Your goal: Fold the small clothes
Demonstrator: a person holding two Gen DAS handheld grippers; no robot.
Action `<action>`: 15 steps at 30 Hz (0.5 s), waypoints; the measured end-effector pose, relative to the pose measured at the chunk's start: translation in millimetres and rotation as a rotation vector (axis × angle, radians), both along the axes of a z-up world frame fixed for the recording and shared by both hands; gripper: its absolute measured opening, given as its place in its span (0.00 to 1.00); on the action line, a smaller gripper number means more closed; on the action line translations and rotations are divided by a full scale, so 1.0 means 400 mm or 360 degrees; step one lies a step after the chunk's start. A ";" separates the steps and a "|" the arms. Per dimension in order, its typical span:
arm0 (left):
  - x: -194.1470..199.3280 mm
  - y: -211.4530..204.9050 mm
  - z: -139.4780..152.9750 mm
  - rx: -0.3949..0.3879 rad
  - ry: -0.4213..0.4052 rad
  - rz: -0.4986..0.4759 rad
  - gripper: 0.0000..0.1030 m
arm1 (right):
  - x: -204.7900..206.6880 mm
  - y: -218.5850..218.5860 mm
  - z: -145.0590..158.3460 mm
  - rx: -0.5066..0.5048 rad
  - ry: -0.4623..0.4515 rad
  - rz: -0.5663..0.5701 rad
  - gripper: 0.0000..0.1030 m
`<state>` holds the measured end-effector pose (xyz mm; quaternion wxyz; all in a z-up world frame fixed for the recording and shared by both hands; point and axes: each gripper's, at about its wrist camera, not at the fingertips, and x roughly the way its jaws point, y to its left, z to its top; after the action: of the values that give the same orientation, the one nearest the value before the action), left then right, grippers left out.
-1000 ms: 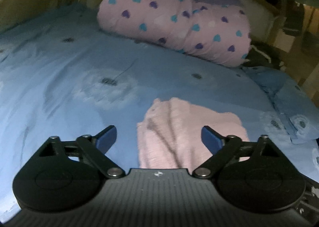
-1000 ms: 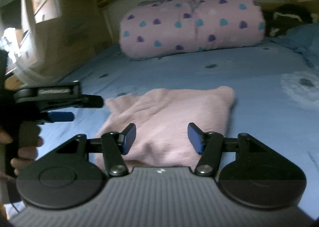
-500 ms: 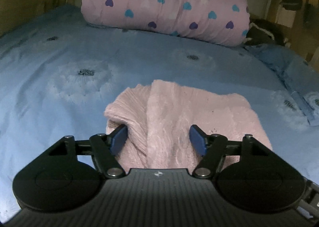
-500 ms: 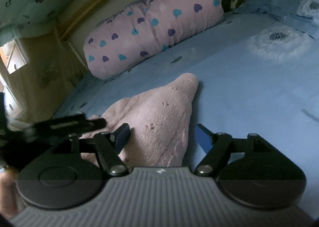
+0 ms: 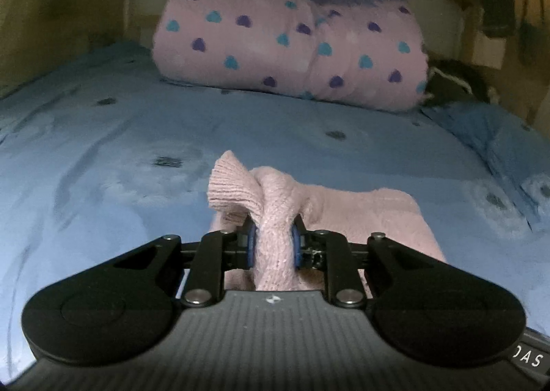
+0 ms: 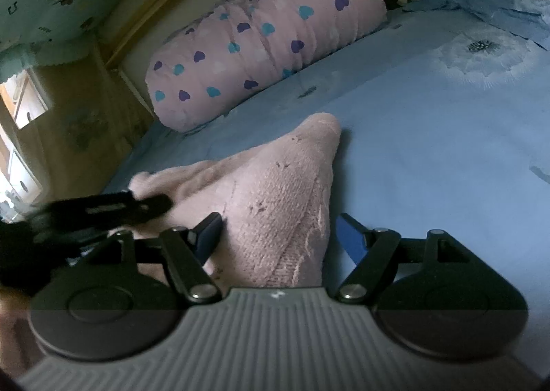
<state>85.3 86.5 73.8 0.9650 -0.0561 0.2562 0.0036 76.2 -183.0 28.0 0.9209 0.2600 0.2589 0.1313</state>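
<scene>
My left gripper (image 5: pixel 273 246) is closed on a bunched fold of the small pink knitted garment (image 5: pixel 343 209), which lies on the blue flower-print bedsheet (image 5: pixel 103 157) in front of me. The garment spreads to the right of that gripper. My right gripper (image 6: pixel 276 236) sits at the garment's right edge, its 2 fingers spread on either side of the knit (image 6: pixel 275 191); my left gripper shows to its left, over the same garment. Behind the garment, at the head of the bed, rests the rolled pink heart-print quilt (image 5: pixel 292 44), with a blue pillow (image 5: pixel 498 140) to its right.
</scene>
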 end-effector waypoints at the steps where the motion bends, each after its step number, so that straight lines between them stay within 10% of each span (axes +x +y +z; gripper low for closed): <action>1: -0.004 0.012 -0.001 -0.0012 0.0013 0.0018 0.22 | -0.001 -0.001 0.000 0.0003 -0.0004 0.0014 0.74; 5: 0.005 0.065 -0.033 -0.0071 0.0132 0.0046 0.24 | -0.010 0.018 0.009 -0.0020 -0.0026 0.0093 0.74; 10: -0.012 0.089 -0.044 0.0000 0.0119 0.0047 0.69 | -0.012 0.045 0.012 -0.0113 -0.0012 0.0154 0.74; 15: -0.010 0.122 -0.057 -0.0121 0.0181 0.0076 0.80 | 0.002 0.023 0.010 0.0023 0.0087 0.0133 0.76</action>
<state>81.2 135.2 50.9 0.9457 -0.0985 0.3091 0.0201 77.1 -173.9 31.9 0.9053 0.2591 0.2938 0.1643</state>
